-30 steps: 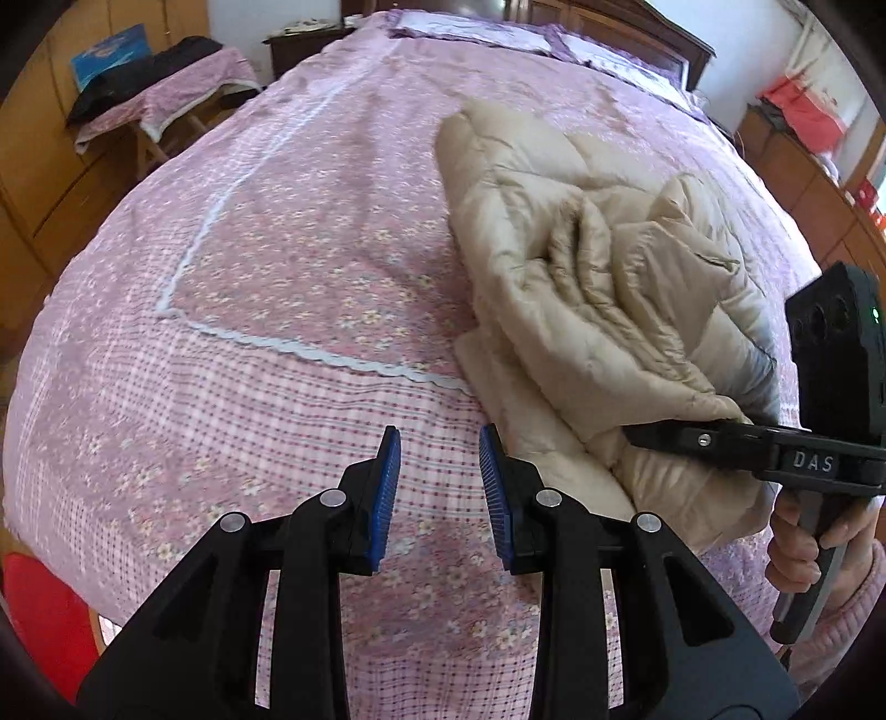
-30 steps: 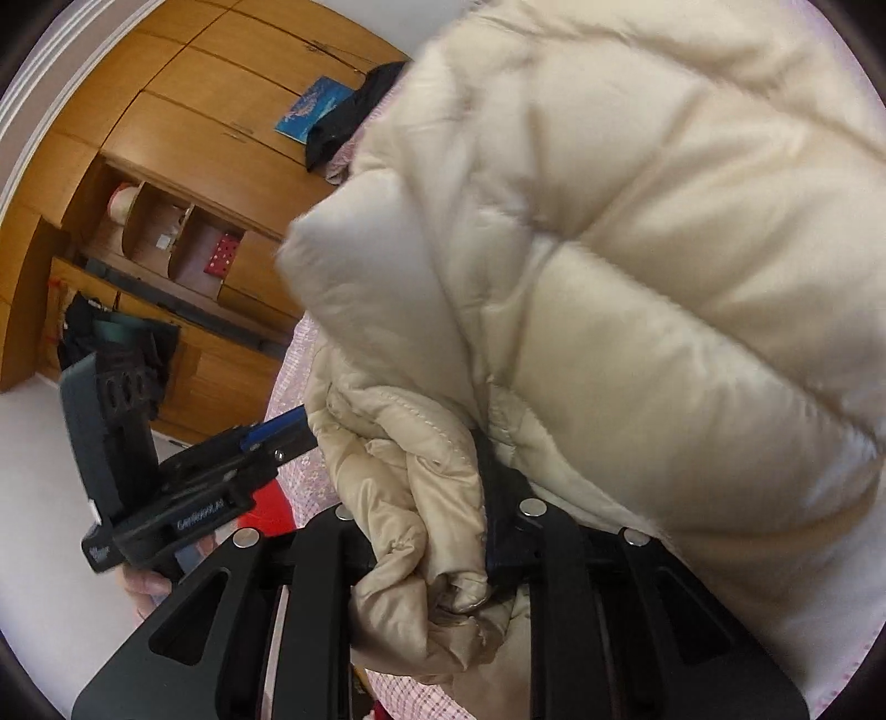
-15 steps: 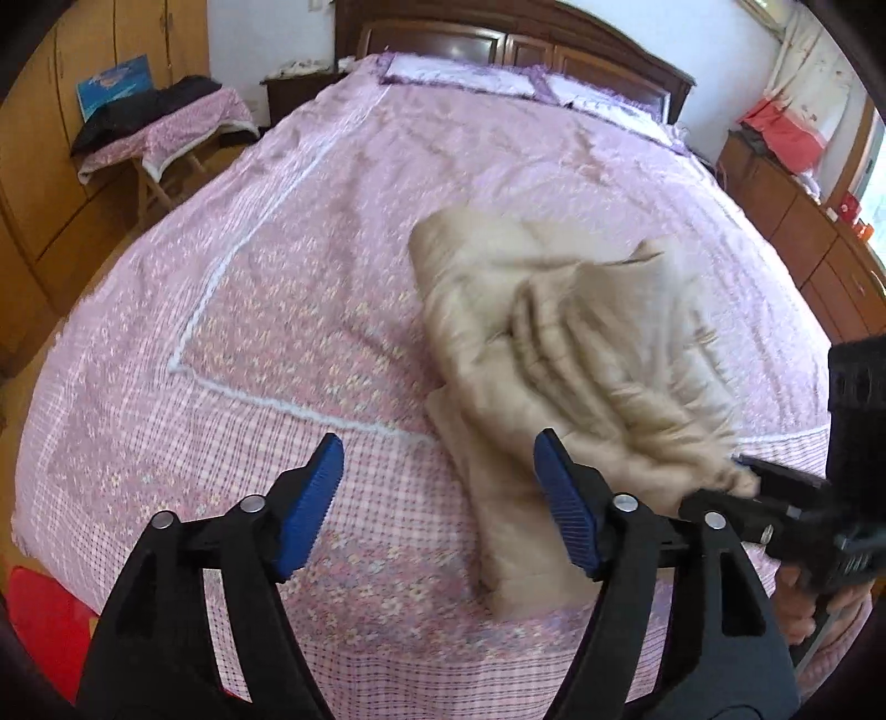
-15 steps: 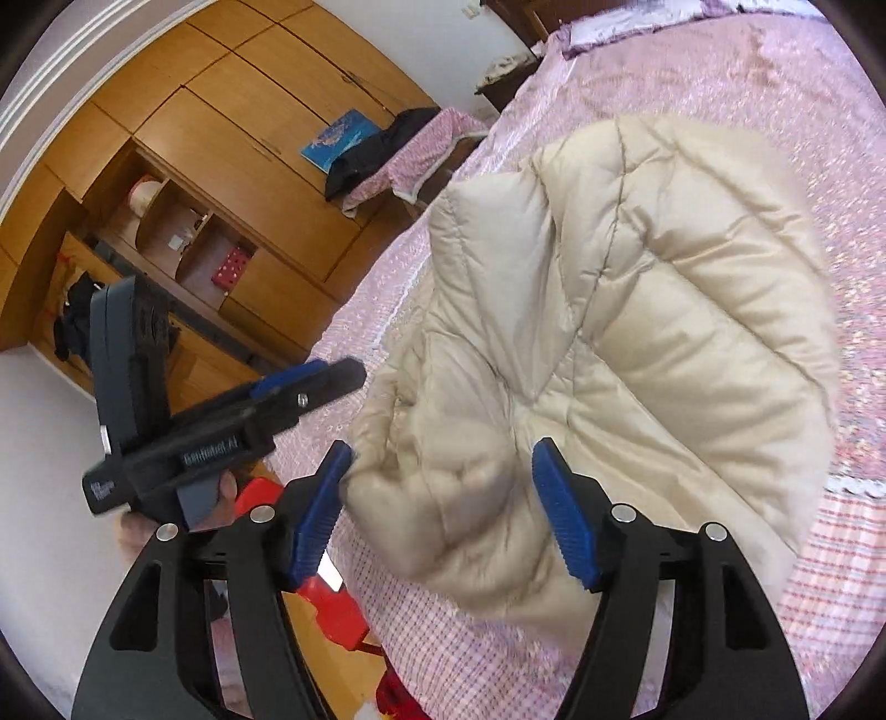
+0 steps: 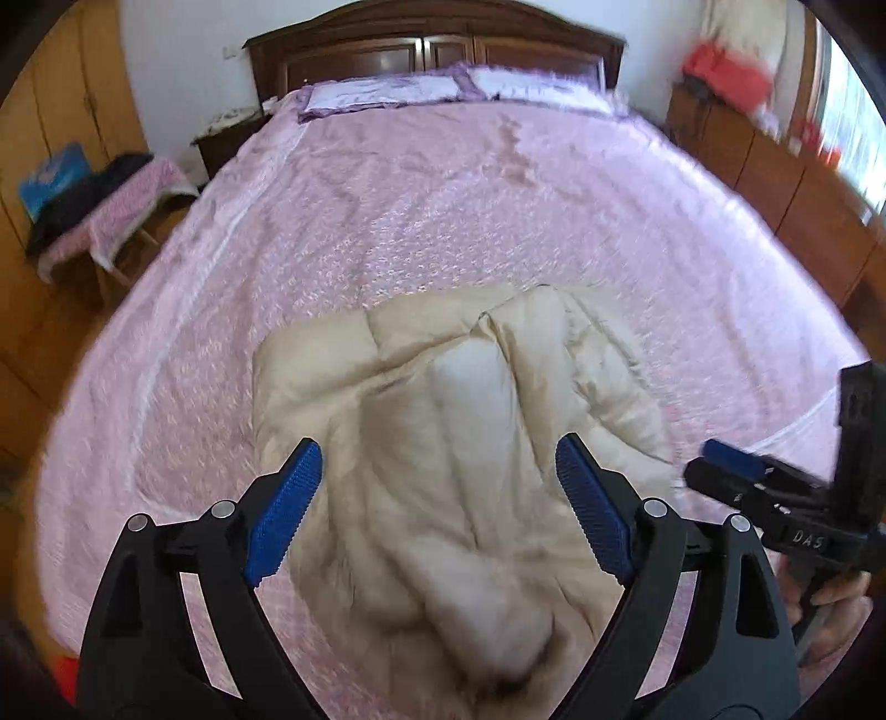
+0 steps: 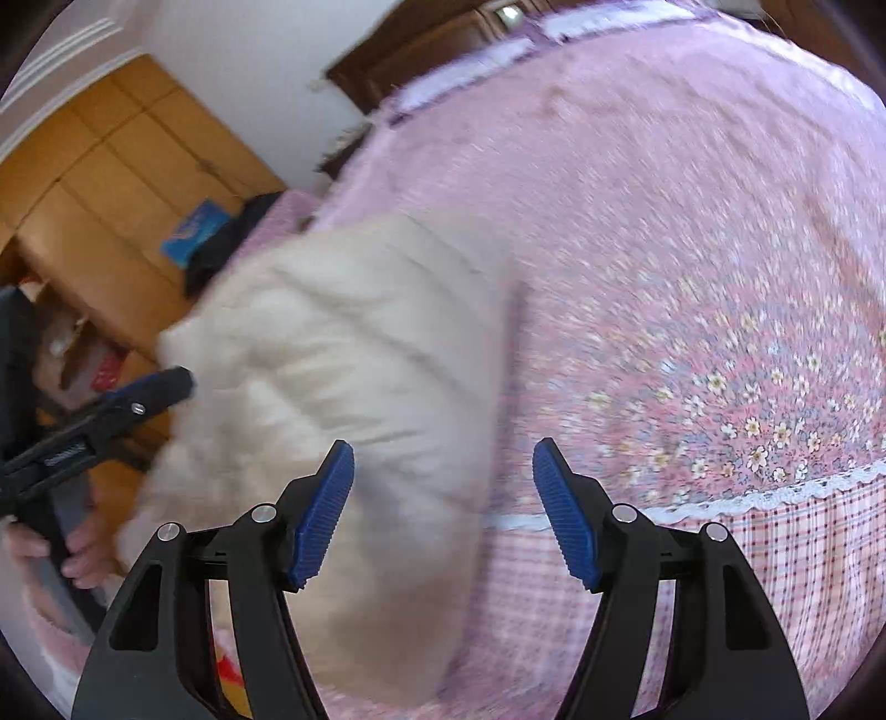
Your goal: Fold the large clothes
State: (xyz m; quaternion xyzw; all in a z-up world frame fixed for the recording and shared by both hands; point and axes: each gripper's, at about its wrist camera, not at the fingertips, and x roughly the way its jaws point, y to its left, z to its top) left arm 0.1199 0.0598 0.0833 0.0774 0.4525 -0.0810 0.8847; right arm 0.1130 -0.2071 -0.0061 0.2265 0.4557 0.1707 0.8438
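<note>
Jacket (image 5: 454,443), cream, quilted, puffy: lay in a loose heap near the foot edge of the bed (image 5: 443,221), rumpled rather than flat, one padded part bulging up at its middle.
Bed: large, pink flowered cover with a white lace line near the foot edge; dark wooden headboard (image 5: 432,50) and pillows at the far end.
Left gripper (image 5: 437,520): hung above the jacket, jaws wide, having just been opening further; nothing pressed between the blue pads.
Right gripper (image 6: 443,509): jaws apart, having just been opening; empty, poised over the jacket's edge and the bare cover beside it.
Risk, as judged: the slippery, springy padding might puff back out of any fold; a pinch into the heaped bulk could catch several layers at once and drag the whole pile toward the foot edge.
</note>
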